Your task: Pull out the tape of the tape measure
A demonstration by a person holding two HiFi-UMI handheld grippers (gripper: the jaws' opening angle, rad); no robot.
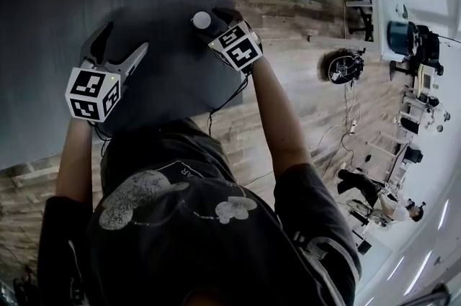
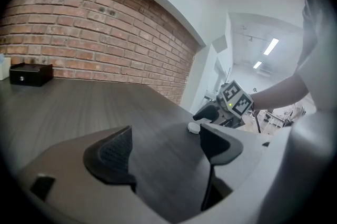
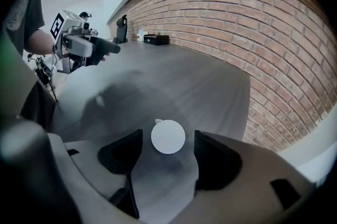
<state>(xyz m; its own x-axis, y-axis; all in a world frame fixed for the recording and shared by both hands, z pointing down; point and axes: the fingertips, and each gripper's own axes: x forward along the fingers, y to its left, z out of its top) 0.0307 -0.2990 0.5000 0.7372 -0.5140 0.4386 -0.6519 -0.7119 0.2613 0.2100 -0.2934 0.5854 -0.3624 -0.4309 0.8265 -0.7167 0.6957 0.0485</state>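
Small round white tape measure [image 3: 168,136] on dark grey wood-grain table [image 2: 79,107], between right tool's [image 3: 168,139] wide-spread jaws, touching neither, left tool [image 2: 166,138] wide, empty

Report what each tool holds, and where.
Nothing held. Left tool and right tool are open; the tape measure lies free between the right tool's jaws.

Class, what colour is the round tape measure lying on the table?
White; the tape measure shows best in the right gripper view.

White tape measure [image 3: 168,136], dark grey table [image 3: 174,75], red brick wall [image 3: 253,22]
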